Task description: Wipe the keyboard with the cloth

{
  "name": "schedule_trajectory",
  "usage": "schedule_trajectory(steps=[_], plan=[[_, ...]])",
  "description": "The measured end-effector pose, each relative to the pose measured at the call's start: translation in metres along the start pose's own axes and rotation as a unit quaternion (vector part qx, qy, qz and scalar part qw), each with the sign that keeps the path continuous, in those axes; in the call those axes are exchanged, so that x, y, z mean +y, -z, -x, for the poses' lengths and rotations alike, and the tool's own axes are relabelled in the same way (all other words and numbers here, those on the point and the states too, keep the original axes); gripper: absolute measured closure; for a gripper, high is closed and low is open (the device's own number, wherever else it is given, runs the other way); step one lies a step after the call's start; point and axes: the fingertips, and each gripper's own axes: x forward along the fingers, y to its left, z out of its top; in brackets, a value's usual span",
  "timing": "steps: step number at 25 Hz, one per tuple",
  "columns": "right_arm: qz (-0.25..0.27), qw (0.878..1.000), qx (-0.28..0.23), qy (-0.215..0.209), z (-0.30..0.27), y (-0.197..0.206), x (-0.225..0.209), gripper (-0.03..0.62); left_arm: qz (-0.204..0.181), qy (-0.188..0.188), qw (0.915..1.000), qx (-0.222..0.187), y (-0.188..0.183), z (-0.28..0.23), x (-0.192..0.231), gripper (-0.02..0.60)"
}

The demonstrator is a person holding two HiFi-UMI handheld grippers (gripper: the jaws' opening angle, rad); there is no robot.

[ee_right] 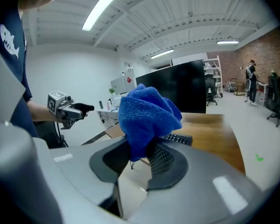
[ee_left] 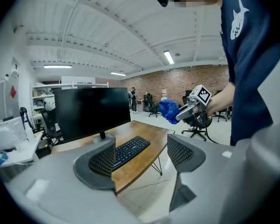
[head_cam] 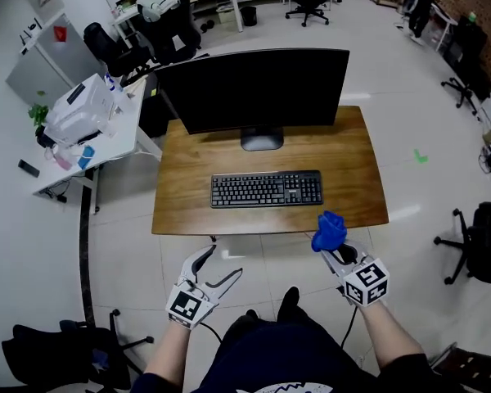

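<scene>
One wooden desk carries a dark monitor at its rear and a black keyboard in front of the monitor's stand, near the front edge. Short of that edge, by the desk's right front corner and over the floor, the blue cloth is bunched in a wad, clamped in the right gripper, whose jaws are pinched onto its lower part. The left gripper hangs off the desk's front with its jaws spread and nothing between them.

Wiping has not begun; cloth and keyboard are well apart. Likely faults: only a small fold appears to be caught, so drag across the keys could pull the cloth free; the unsteadied keyboard could slide toward the monitor stand under the stroke.

The keyboard lies key side up, its long axis left to right, parallel to the desk's front edge, number pad to the right.
</scene>
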Motion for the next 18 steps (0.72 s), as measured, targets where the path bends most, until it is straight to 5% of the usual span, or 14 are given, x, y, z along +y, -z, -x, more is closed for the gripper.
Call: schedule_trajectory(steps=[8, 18], plan=[[-0.001, 1.0, -0.014, -0.015, 0.045, 0.034, 0.108, 0.487, -0.017, 0.025, 0.9981, -0.054, -0.019, 0.078, -0.069, 0.244], [-0.042, 0.997, -0.063, -0.004, 0.12, 0.074, 0.301, 0.487, -0.023, 0.066, 0.9959, -0.057, 0.035, 0.258, -0.162, 0.244]])
